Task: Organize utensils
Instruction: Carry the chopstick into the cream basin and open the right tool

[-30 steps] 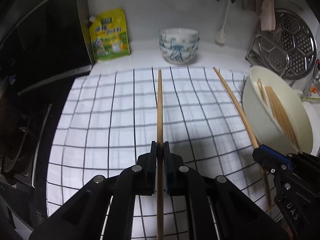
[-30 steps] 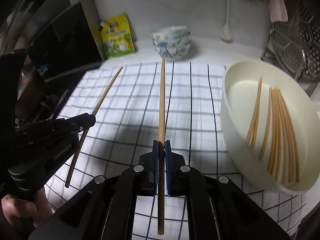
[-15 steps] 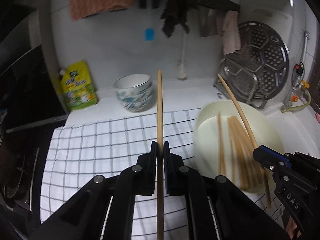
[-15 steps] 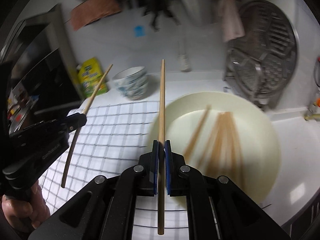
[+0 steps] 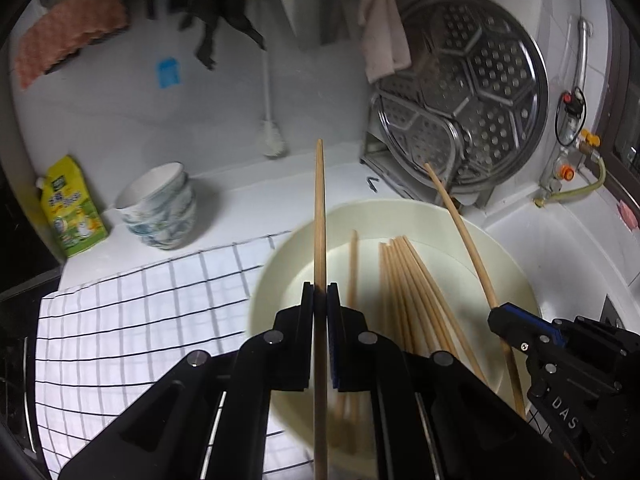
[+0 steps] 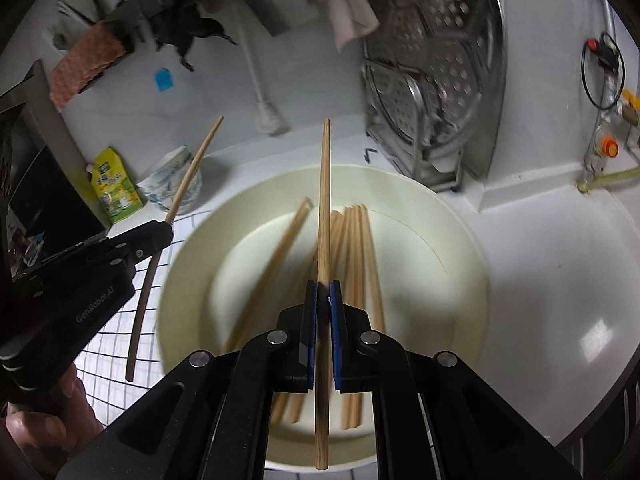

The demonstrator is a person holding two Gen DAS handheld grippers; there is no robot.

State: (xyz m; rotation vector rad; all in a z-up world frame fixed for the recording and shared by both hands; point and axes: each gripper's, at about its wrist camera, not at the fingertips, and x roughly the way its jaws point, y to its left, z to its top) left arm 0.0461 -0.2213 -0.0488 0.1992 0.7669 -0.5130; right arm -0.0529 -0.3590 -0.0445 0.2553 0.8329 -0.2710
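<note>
My left gripper [image 5: 320, 292] is shut on a wooden chopstick [image 5: 319, 216] that points up and away over the near left rim of a cream bowl [image 5: 288, 256]. My right gripper [image 6: 323, 290] is shut on a second chopstick [image 6: 325, 184] above the middle of the same bowl [image 6: 448, 240]. Several loose chopsticks [image 6: 352, 248] lie inside the bowl. In the left wrist view the right gripper [image 5: 498, 314] shows at lower right with its chopstick [image 5: 464, 232]. In the right wrist view the left gripper [image 6: 162, 226] shows at left, held by a hand [image 6: 36, 428].
A white checked cloth [image 5: 132, 320] covers the counter left of the bowl. Stacked patterned bowls [image 5: 160, 208] and a yellow-green pouch [image 5: 68, 212] stand at the back left. A metal steamer rack [image 5: 464, 88] leans against the wall behind the bowl. A brush [image 5: 272, 136] hangs on the wall.
Both grippers have carried their chopsticks from over the checked cloth rightward and a little upward to over the cream bowl. Both stay shut on their chopsticks.
</note>
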